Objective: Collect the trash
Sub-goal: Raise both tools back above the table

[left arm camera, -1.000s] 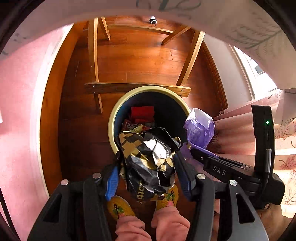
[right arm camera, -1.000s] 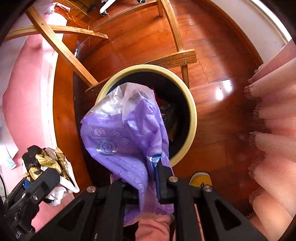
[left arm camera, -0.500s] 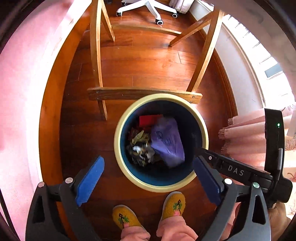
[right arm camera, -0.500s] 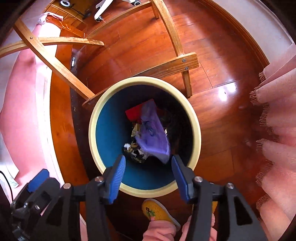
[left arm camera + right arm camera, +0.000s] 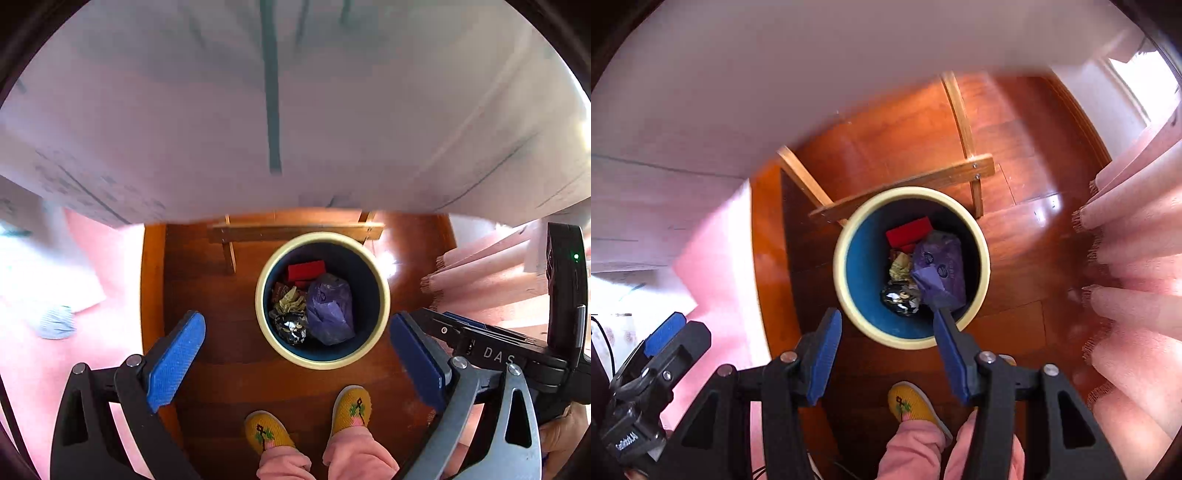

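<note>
Both grippers' jaws spread, empty, above bin [image 5: 384, 295] rim; purple bag [image 5: 330, 310] inside.

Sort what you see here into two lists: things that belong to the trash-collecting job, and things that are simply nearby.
Part of the job:
bin
purple bag
black and gold wrapper
red box
left gripper
right gripper

Just nearby:
wooden frame
yellow slippers
pink fringed cloth

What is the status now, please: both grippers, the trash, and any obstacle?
Left gripper open, empty. Right gripper open, empty. Purple bag and black-gold wrapper lie inside the bin. Nothing blocks the bin mouth.
</note>
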Available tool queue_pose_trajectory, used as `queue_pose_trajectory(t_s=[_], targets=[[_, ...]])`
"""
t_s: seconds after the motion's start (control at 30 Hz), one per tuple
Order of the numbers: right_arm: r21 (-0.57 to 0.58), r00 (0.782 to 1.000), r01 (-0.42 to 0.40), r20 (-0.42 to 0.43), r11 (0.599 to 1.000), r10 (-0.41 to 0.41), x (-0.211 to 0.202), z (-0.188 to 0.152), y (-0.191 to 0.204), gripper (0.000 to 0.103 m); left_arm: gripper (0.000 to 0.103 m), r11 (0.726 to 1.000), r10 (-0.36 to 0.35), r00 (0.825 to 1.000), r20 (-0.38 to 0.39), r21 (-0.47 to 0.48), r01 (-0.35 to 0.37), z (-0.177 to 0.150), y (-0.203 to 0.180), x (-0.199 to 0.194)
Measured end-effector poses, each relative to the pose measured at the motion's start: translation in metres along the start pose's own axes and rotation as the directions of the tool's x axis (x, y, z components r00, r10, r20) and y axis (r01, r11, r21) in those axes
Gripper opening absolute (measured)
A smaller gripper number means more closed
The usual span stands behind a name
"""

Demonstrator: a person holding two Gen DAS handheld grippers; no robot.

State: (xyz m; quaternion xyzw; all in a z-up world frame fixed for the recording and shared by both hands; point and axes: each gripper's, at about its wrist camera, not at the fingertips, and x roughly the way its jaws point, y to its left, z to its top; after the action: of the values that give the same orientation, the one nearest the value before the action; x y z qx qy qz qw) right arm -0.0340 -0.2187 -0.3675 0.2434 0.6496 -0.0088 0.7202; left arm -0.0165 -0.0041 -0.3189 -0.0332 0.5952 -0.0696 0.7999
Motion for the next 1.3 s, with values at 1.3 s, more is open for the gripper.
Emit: queue_pose_trajectory(t_s=[1.3], targets=[[-0.283,0.893,-0.004,0.430,0.959,0.131,-0.317,0.166,0.165,0.056,0.102,0.992,0.053,0.907,0.418,0.080,-0.095,0.216,-0.005,-0.305]])
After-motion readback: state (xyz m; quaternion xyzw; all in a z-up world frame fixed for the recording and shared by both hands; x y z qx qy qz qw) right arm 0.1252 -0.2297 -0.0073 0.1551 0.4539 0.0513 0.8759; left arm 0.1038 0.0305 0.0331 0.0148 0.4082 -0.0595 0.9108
